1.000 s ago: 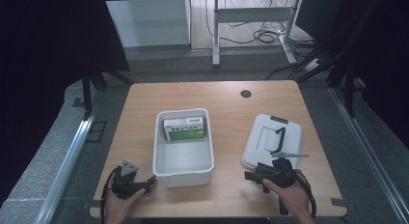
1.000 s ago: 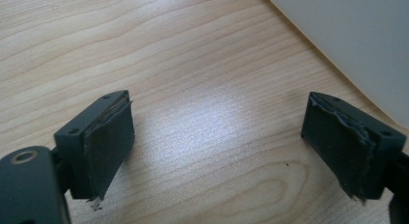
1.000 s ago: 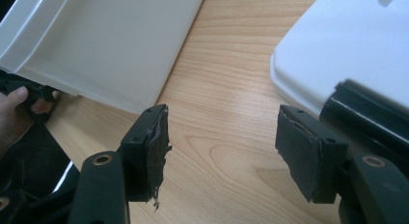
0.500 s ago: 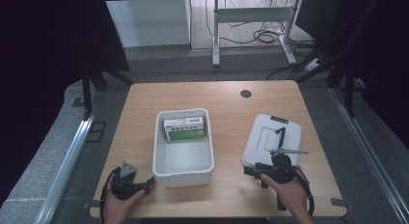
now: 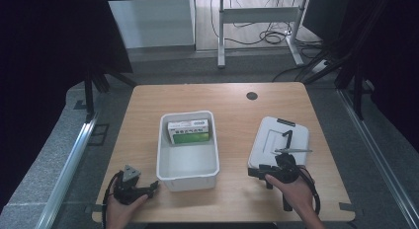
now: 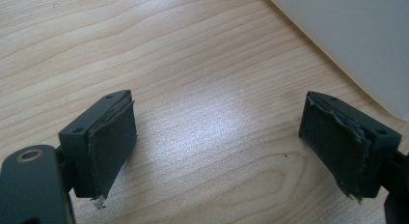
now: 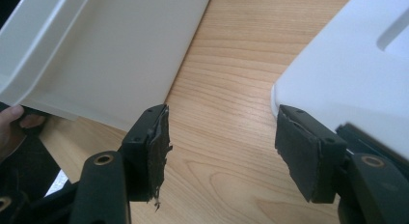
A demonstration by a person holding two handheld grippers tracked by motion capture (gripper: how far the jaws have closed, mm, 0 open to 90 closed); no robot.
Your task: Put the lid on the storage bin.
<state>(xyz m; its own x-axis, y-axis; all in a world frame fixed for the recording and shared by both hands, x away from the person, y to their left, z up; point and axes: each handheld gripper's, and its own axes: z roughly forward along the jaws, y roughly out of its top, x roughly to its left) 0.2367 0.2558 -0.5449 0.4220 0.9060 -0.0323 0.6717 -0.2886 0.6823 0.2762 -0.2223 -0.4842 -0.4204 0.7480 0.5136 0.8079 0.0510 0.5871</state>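
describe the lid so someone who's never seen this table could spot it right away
On the wooden table, look right of the open white bin. The lid lies flat there, by the right gripper. Unlike the deep bin, it is a shallow white panel with black clips.

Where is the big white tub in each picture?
High view: the white tub sits mid-table, green box inside.
Left gripper view: its wall fills the top right corner.
Right gripper view: it lies upper left.
Shared landmark: the wooden table.
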